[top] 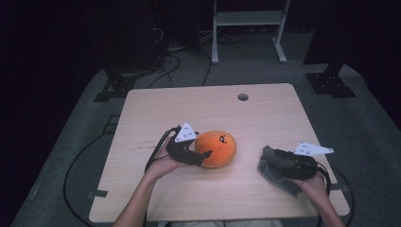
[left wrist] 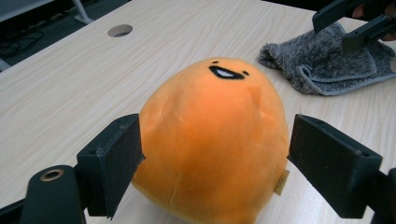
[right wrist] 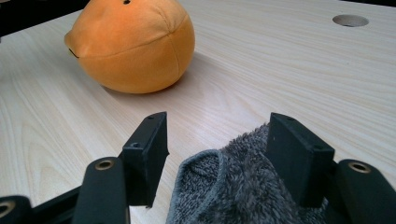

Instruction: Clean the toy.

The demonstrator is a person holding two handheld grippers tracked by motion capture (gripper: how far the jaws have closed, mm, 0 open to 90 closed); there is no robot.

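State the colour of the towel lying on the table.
Grey; the towel shows best in the left gripper view.

We see a pale wooden table [top: 265, 118] with a round cable hole [top: 243, 97] at twelve o'clock. Beyond it at one o'clock stands a white metal frame [top: 248, 19]; black cables [top: 170, 66] trail across the grey floor at eleven.

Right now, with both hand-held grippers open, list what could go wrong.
1. The orange plush is rounded; with the left hand-held gripper open around it, a nudge might roll it.
2. The grey cloth lies near the table edge; the right hand-held gripper could drag it off.
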